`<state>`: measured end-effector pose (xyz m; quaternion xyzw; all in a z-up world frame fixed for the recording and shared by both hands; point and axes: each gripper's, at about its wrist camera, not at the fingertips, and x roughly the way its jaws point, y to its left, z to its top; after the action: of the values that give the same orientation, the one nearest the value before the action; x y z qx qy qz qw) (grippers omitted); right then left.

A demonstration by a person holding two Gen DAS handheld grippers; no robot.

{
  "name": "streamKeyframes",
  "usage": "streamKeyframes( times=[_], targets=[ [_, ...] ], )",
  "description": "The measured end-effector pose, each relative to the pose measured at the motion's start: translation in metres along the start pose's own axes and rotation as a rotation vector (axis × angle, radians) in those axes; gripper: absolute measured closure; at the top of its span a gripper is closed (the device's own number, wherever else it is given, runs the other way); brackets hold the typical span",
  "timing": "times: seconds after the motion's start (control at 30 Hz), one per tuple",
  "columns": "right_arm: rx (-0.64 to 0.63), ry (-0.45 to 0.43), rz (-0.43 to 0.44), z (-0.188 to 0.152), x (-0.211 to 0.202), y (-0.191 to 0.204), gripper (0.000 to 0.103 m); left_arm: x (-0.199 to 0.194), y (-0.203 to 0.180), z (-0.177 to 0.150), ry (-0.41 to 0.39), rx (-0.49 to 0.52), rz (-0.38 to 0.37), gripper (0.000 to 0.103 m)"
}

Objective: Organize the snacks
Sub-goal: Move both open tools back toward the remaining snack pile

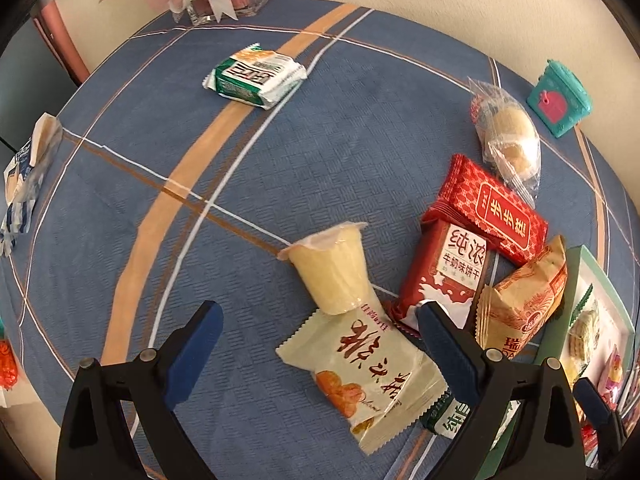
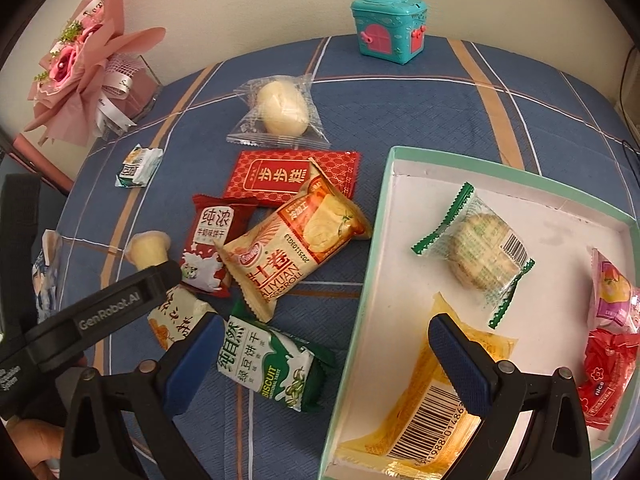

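Observation:
Snacks lie loose on a blue plaid cloth. My left gripper (image 1: pixel 320 336) is open, low over a cream packet (image 1: pixel 360 376) and a yellow jelly cup (image 1: pixel 332 268). Beside them lie a red milk-biscuit pack (image 1: pixel 444 272), a red cake packet (image 1: pixel 492 208) and an orange egg-roll bag (image 1: pixel 524 300). My right gripper (image 2: pixel 324 348) is open, straddling the left wall of a mint-green tray (image 2: pixel 372 264). A green biscuit pack (image 2: pixel 276 372) lies between its fingers. The tray holds a yellow packet (image 2: pixel 424 416), a green-edged cookie (image 2: pixel 480 252) and a red sweet (image 2: pixel 608 372).
A green and white pack (image 1: pixel 256 76) lies far across the cloth, and a clear-wrapped bun (image 2: pixel 280 110) sits behind the pile. A teal toy box (image 2: pixel 388 30) and a pink bouquet (image 2: pixel 84 68) stand at the back. A blue and white packet (image 1: pixel 24 176) rests at the left edge.

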<state>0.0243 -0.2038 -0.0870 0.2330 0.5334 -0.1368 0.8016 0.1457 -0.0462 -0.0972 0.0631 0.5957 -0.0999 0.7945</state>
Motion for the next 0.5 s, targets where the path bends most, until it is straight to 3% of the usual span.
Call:
streamKeyframes(
  times=[0.5],
  targets=[
    [0.027,0.002,-0.017,-0.001,-0.003,-0.007,0.0,0.01,-0.022,-0.009,0.026,0.04,0.005,0.005]
  ],
)
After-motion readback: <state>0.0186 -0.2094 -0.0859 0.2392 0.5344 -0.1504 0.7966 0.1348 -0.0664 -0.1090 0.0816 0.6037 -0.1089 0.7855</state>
